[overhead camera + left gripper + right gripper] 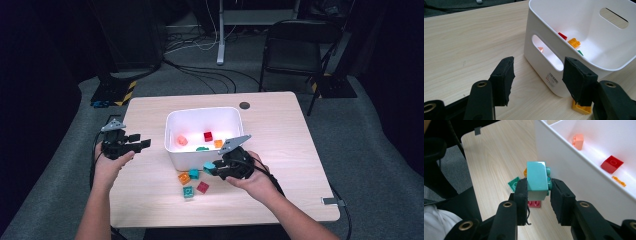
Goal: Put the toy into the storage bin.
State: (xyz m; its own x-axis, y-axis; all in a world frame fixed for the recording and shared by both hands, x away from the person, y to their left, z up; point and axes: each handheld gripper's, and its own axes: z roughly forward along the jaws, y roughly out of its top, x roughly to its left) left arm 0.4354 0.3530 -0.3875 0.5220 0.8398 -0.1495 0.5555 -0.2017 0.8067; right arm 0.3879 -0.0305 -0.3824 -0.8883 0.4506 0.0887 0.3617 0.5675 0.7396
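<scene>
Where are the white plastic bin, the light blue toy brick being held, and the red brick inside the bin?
White plastic bin [201, 159]: high view, its near outer wall.
Light blue toy brick [537, 176]: right gripper view, its smooth top face.
Red brick [612, 164]: right gripper view, its studded top.

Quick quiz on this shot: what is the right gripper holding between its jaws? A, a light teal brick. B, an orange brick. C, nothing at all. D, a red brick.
A. In the right gripper view, the right gripper has its jaws closed on a light teal brick, held above the table beside the white bin; the high view shows the same brick at its tip.
</scene>
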